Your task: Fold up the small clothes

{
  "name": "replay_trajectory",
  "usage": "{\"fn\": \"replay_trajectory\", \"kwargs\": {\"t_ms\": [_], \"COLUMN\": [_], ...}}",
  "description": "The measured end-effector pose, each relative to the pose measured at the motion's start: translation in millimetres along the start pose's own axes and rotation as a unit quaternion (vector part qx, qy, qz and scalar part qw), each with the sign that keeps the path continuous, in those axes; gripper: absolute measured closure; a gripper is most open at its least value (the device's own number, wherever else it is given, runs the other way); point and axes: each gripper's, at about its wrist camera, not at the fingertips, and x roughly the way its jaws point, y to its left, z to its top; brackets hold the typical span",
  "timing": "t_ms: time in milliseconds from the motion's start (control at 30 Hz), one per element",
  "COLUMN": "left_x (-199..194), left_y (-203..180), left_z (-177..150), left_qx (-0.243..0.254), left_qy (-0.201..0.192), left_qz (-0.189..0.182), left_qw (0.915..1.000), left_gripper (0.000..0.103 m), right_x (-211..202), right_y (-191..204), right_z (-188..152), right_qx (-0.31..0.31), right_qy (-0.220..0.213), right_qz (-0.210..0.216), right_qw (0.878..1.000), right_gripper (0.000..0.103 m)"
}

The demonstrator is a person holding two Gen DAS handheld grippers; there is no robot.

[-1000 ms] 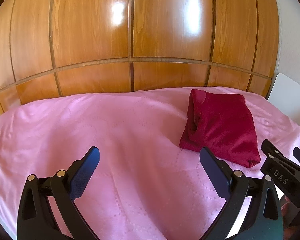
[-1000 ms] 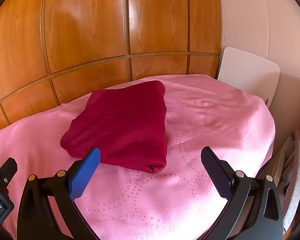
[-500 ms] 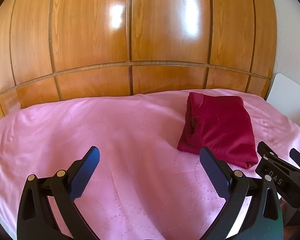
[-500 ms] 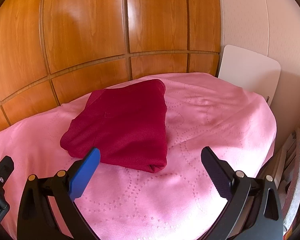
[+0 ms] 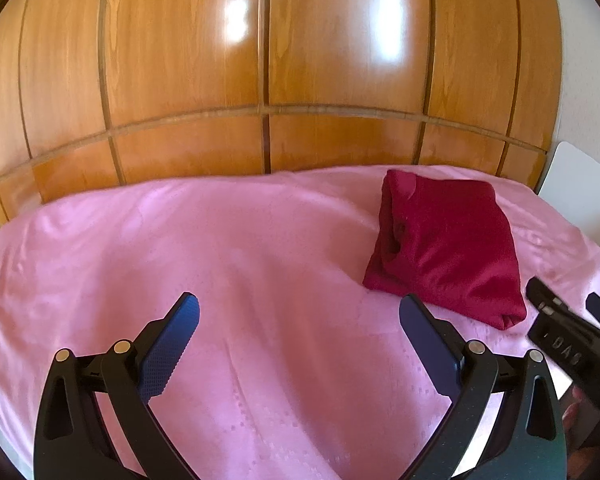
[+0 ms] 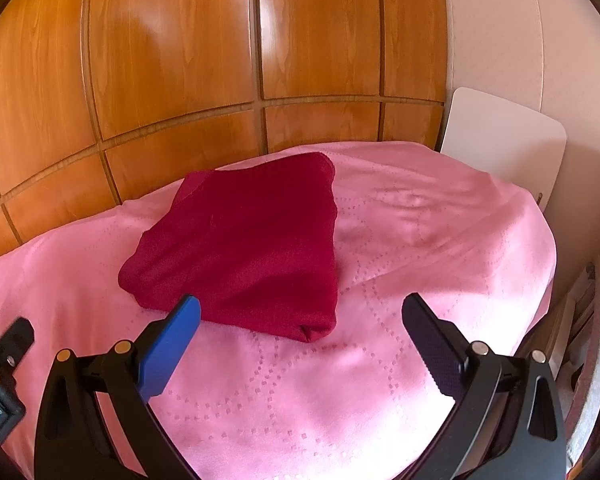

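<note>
A dark red garment (image 5: 448,248) lies folded into a compact rectangle on the pink bedspread (image 5: 228,264), toward the right side of the bed. In the right wrist view the same garment (image 6: 244,240) sits just beyond the left fingertip. My left gripper (image 5: 299,307) hovers open over bare bedspread, to the left of the garment and apart from it. My right gripper (image 6: 301,308) is open too, held above the garment's near edge with nothing between its fingers. The right gripper's body (image 5: 568,344) shows at the lower right of the left wrist view.
A glossy wooden wardrobe (image 5: 268,60) stands right behind the bed. A white board (image 6: 500,136) leans against the wall at the bed's far right corner. Stacked items (image 6: 596,320) stand beside the bed's right edge. The bedspread's left half (image 5: 120,248) carries nothing.
Both grippers have drawn back and risen slightly, so the folded garment sits a little farther off in each view. Both stayed open and the garment has not moved.
</note>
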Motion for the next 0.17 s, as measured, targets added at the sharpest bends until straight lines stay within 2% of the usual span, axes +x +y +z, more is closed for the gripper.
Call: {"fn": "replay_trajectory", "kwargs": {"t_ms": [167], "left_x": [7], "left_y": [6], "left_z": [-7], "left_qx": [0.001], "left_qy": [0.009], "left_qz": [0.009], "left_qw": [0.9999], "left_gripper": [0.004], "right_x": [28], "right_y": [-42], "right_z": [26], "right_qx": [0.051], "right_qy": [0.017], "right_qz": [-0.012], "right_qw": [0.998], "right_gripper": [0.002]}}
